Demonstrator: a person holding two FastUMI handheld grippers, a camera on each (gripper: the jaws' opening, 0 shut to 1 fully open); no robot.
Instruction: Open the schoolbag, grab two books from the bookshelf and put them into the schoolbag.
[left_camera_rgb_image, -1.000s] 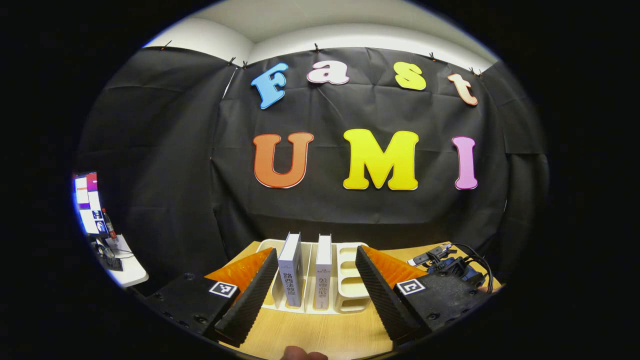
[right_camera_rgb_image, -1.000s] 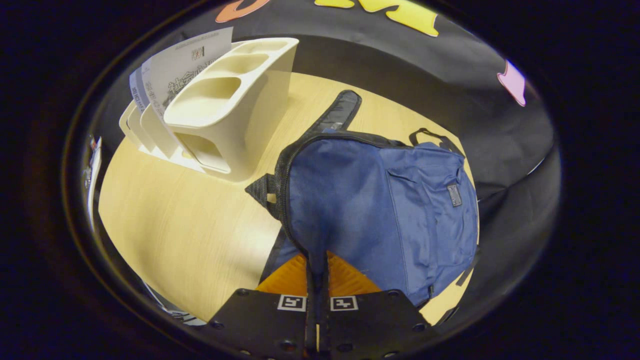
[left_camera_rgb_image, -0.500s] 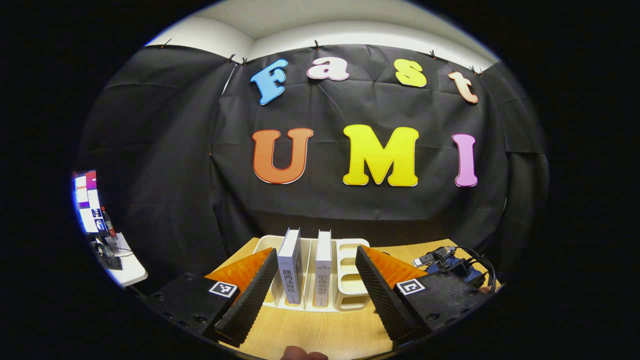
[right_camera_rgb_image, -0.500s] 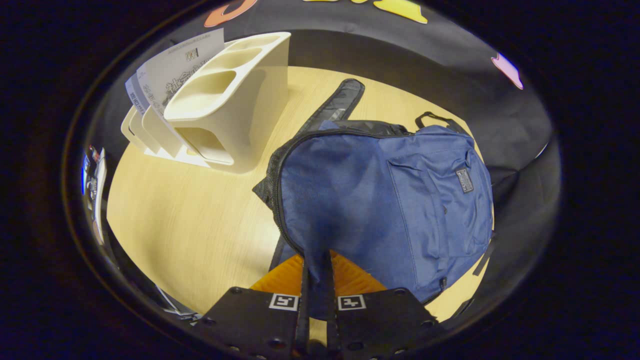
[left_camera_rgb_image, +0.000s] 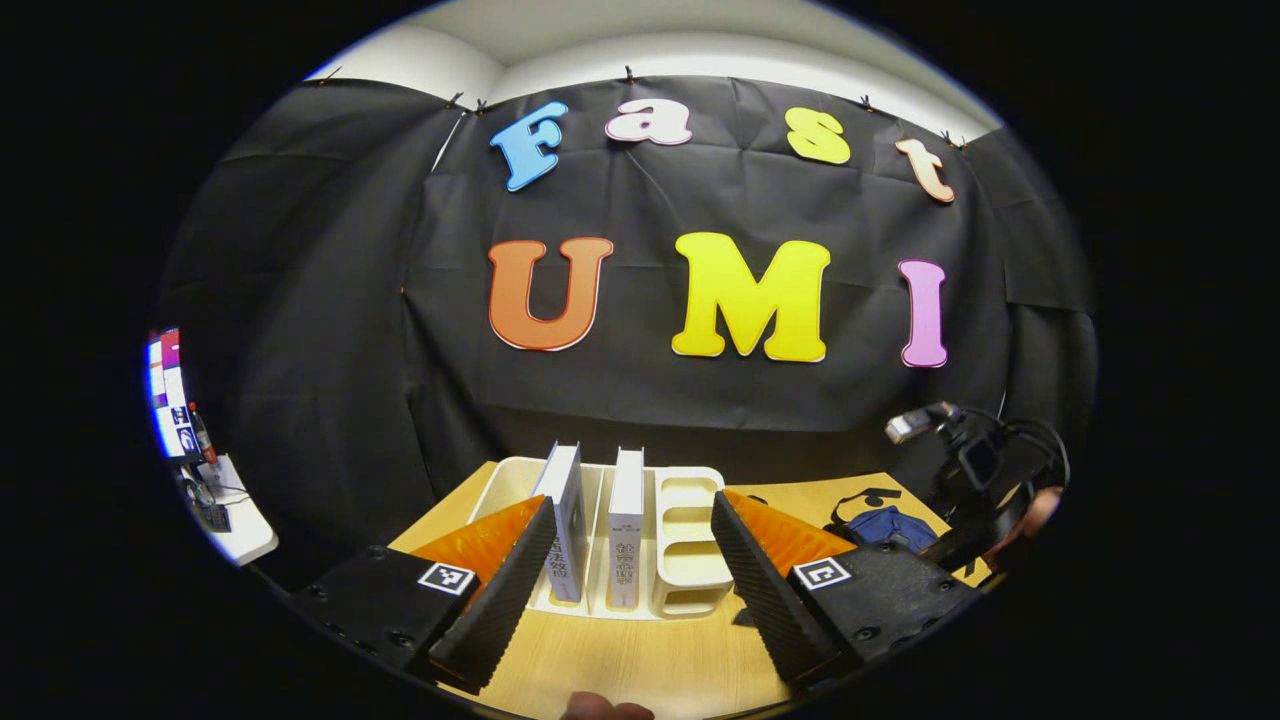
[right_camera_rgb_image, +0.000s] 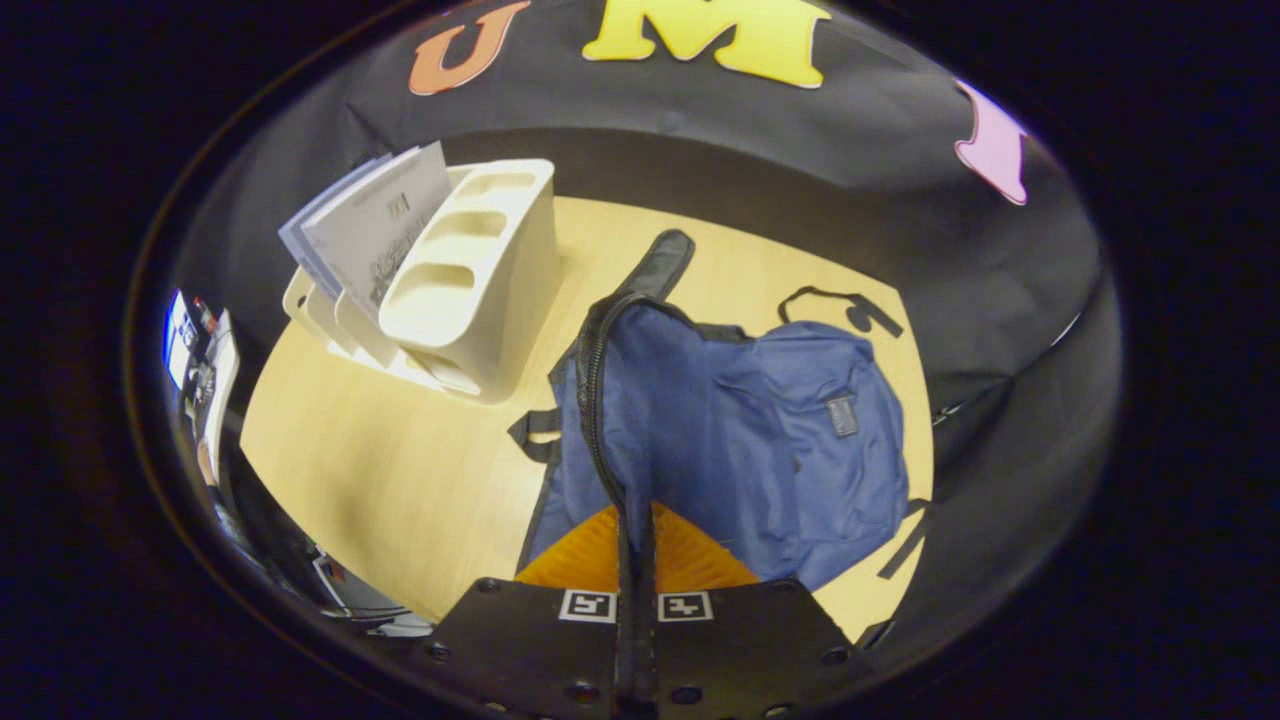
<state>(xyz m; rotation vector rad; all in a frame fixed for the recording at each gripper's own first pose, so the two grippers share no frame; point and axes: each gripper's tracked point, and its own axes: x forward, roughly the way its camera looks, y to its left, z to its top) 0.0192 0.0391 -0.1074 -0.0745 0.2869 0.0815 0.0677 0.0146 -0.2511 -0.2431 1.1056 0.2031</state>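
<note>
1. While my left gripper hangs just above the wooden table, its fingers stand wide apart with nothing between them, aimed at the cream bookshelf.
2. Two books stand upright, spines toward me, in the slots of that shelf: the left book is close beside my left finger, and the right book stands in the next slot over.
3. Farther right in the left gripper view, my right gripper is raised above the table's far right corner, with a bit of the blue schoolbag lying below it.
4. Seen in the right gripper view, the bookshelf stands at upper left with the books leaning out of its slots.
5. My right gripper has its fingers pressed narrow together on the dark zipper edge of the schoolbag, lifting that edge up off the table.
6. Along that raised edge the bag shows a dark opening; the rest of it lies flat just right of the shelf, front pocket up, and a black strap trails behind it.
</note>
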